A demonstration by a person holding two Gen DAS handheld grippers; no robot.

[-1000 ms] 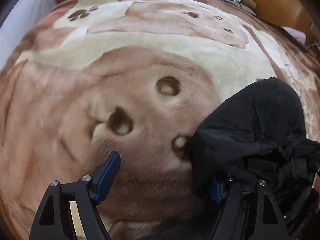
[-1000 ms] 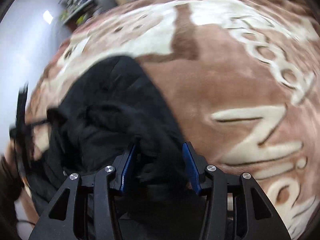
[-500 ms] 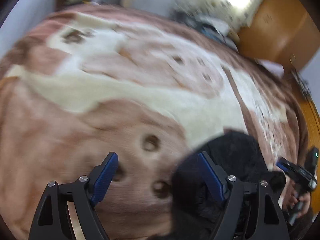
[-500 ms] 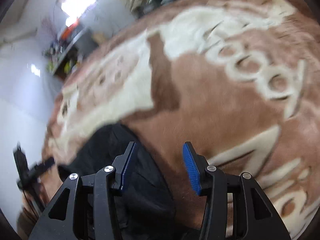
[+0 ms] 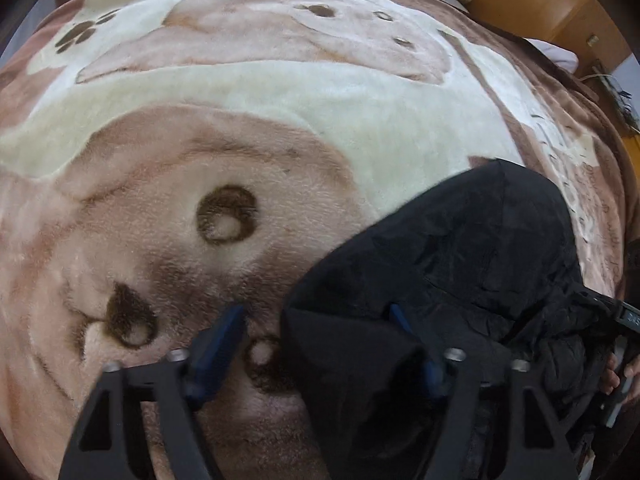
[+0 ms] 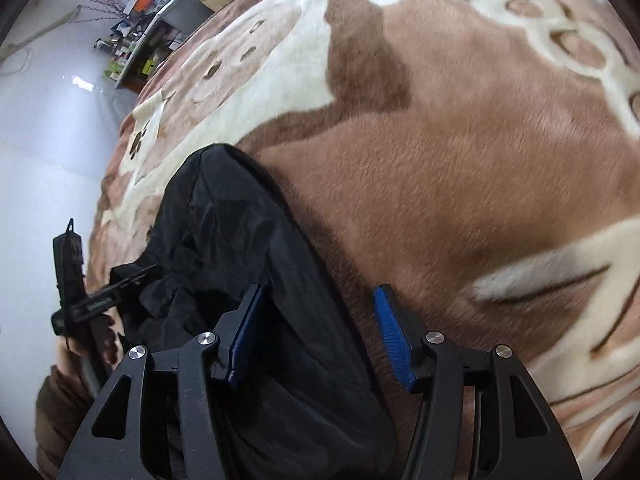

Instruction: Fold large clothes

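- Since half a second ago both wrist views have dropped back toward the black garment (image 5: 460, 280), which lies bunched near the blanket's (image 5: 280, 128) edge closest to the person.
- Left gripper (image 5: 316, 332) is spread wide, fabric heaped between its jaws but unclamped; right gripper (image 6: 316, 328) is likewise released, straddling the garment's right border.
- Risk, as I judge it: closing now on this heap would catch several layers and drag the whole bundle instead of one edge.
- Plush blanket pile may cling to the fabric.
- Shelving (image 6: 152, 48) and a wooden cabinet (image 5: 560, 0) stand beyond the blanket's far corners, obstructing nothing.
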